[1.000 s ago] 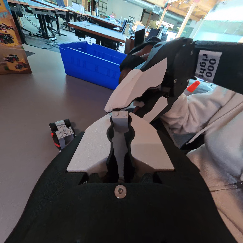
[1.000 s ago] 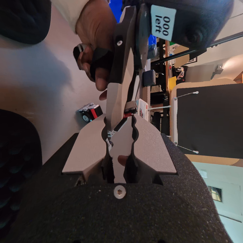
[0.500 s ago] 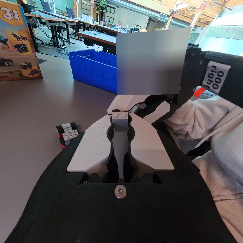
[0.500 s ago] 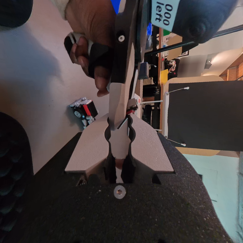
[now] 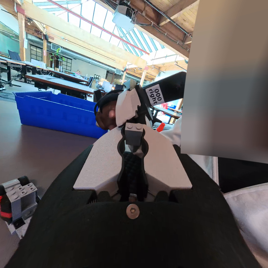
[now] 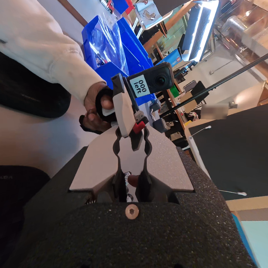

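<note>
My left gripper [image 5: 133, 130] is shut on a grey two-stud brick [image 5: 133, 134], which stands upright between its fingertips. In the right wrist view the same brick [image 6: 139, 116] carries a red piece [image 6: 139, 126] and a black piece. My right gripper [image 6: 131, 129] is open, with its jaws standing around the left gripper's fingertips [image 6: 124, 123] and the small assembly. I cannot see its pads pressing on anything. In the left wrist view the right gripper [image 5: 136, 118] hangs just above the grey brick. Both grippers are held above the table [image 5: 43, 145].
A small grey, black and red brick car [image 5: 17, 201] lies on the table at the lower left. A blue bin [image 5: 58, 113] stands behind it. More blue bins [image 6: 134, 58] and a clear plastic bag [image 6: 107, 40] lie behind a person's cream sleeve [image 6: 43, 50]. Only a small space, under 4 cm, lies between the two pairs of fingers.
Both grippers have risen and tilted up together, so the brick car has slid to the lower left. The left gripper kept hold of the grey brick. The right jaws narrowed, then widened again.
</note>
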The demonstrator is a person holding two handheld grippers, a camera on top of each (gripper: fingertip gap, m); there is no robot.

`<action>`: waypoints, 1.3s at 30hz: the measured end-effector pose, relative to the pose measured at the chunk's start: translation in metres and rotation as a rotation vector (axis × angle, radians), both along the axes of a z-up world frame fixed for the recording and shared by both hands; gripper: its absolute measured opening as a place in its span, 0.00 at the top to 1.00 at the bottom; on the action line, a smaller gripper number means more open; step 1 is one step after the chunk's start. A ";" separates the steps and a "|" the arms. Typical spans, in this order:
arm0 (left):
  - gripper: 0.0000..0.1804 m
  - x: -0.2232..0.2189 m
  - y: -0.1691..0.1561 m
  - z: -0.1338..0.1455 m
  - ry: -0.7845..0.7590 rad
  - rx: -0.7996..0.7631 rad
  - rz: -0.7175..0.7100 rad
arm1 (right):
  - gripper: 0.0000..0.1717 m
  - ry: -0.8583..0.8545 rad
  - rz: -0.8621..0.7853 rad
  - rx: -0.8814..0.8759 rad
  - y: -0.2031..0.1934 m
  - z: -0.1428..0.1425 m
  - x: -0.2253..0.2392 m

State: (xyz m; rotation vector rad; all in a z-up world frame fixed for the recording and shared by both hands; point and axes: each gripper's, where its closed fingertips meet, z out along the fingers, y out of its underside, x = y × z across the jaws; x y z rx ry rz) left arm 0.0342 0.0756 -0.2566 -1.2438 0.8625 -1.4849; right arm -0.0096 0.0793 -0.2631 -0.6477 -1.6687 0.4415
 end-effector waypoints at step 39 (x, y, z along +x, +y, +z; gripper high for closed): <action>0.91 -0.006 0.040 -0.016 0.714 1.249 0.824 | 0.94 -0.170 0.128 -0.844 0.021 -0.017 0.032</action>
